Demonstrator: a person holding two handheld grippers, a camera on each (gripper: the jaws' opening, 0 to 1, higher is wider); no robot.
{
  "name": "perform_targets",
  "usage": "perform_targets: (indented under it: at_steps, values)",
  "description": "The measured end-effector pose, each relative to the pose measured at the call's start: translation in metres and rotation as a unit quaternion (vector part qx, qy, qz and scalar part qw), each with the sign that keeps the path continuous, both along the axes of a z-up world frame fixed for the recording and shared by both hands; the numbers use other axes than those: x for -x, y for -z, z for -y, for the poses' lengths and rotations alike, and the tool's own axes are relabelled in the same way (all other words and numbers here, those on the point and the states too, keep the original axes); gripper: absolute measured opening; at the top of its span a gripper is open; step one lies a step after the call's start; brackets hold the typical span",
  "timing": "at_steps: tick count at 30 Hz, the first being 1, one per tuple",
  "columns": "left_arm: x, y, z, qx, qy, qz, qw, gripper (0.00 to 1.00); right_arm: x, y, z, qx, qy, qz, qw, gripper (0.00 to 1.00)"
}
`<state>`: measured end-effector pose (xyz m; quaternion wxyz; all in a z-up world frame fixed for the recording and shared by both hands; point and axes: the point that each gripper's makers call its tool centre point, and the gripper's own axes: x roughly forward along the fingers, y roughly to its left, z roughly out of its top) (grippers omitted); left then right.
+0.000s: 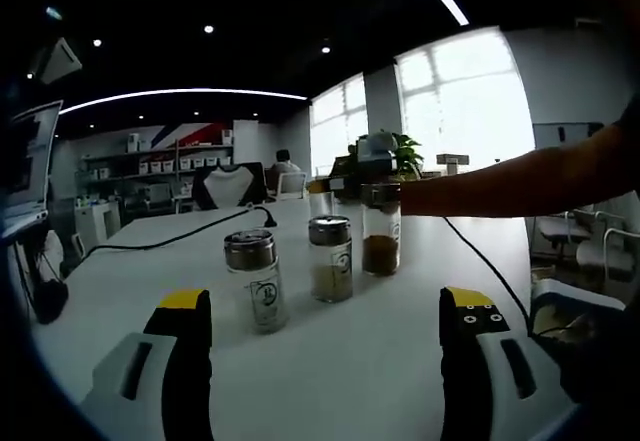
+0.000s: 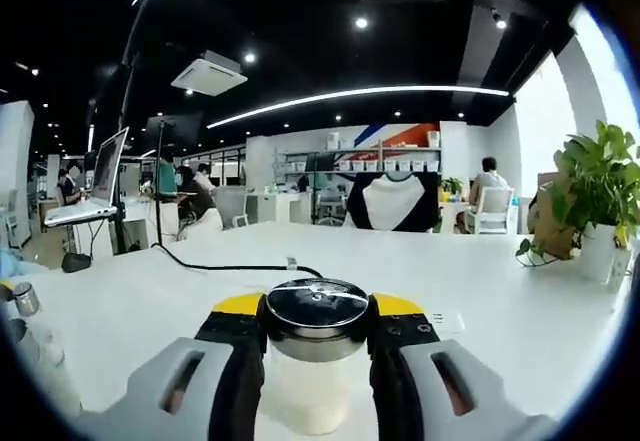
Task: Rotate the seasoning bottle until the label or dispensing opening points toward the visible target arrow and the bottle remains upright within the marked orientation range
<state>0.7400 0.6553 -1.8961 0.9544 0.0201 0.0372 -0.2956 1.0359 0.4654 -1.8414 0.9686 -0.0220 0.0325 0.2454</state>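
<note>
My right gripper clamps a seasoning bottle, its label hidden; my left gripper gapes empty. Nearest bottle's label is unreadable.

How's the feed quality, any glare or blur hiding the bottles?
Left gripper view: the windows blow out white behind the tall bottle, whose top reads dim against them; the two nearer bottles are fairly sharp. Right gripper view: even lighting, a soft highlight on the metal cap between the tongs; fisheye bends the ceiling light strip.
</note>
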Motion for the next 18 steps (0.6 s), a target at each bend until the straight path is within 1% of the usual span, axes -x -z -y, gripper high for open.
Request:
perform_targets:
  at_steps: [1,2,3,5,7,8,9,11,12,13,14,15,17,18]
  values:
    - [0.0,0.0,0.0,0.003,0.001,-0.002,1.0,1.0,0.001,-0.002,0.001,0.0,-0.001,0.002,1.0,0.37]
    - [0.0,-0.001,0.001,0.013,0.003,-0.006,0.9999,1.0,0.007,-0.008,0.003,-0.002,-0.007,0.008,0.9999,0.37]
    - [0.001,-0.001,0.001,0.014,0.004,-0.005,0.9999,0.99,0.009,-0.011,0.005,-0.006,-0.008,0.009,0.9999,0.37]
    - [0.001,-0.002,0.002,0.017,0.006,-0.004,0.9998,0.99,0.016,-0.016,0.008,-0.013,-0.016,0.007,0.9998,0.37]
    - [0.002,-0.004,0.004,0.022,0.007,-0.002,0.9997,0.99,0.025,-0.02,0.009,-0.008,-0.027,0.006,0.9996,0.37]
    - [0.003,-0.007,0.006,0.031,0.009,0.004,0.9995,0.98,0.027,-0.021,0.009,-0.007,-0.028,0.007,0.9996,0.37]
    - [0.004,-0.012,0.006,0.044,0.008,0.011,0.999,0.96,0.033,-0.024,0.009,0.003,-0.035,0.012,0.9993,0.37]
    - [0.002,-0.031,0.0,0.083,-0.013,0.049,0.9953,0.9,0.04,-0.026,0.01,0.011,-0.039,0.015,0.9991,0.37]
    - [0.003,-0.036,-0.001,0.102,-0.013,0.052,0.9933,0.89,0.044,-0.027,0.011,0.012,-0.041,0.016,0.999,0.37]
    - [0.005,-0.042,0.001,0.131,-0.005,0.053,0.9899,0.9,0.048,-0.028,0.012,0.014,-0.045,0.016,0.9988,0.37]
    - [0.007,-0.044,0.002,0.143,0.003,0.049,0.9885,0.92,0.052,-0.029,0.013,0.013,-0.048,0.015,0.9987,0.37]
    - [0.007,-0.043,0.004,0.144,0.008,0.043,0.9886,0.94,0.055,-0.029,0.015,0.012,-0.05,0.015,0.9986,0.37]
    - [0.006,-0.037,0.004,0.123,0.004,0.039,0.9917,0.95,0.063,-0.029,0.017,0.013,-0.054,0.015,0.9984,0.37]
    - [0.006,-0.036,0.005,0.113,0.0,0.041,0.9927,0.95,0.068,-0.029,0.019,0.012,-0.054,0.015,0.9983,0.37]
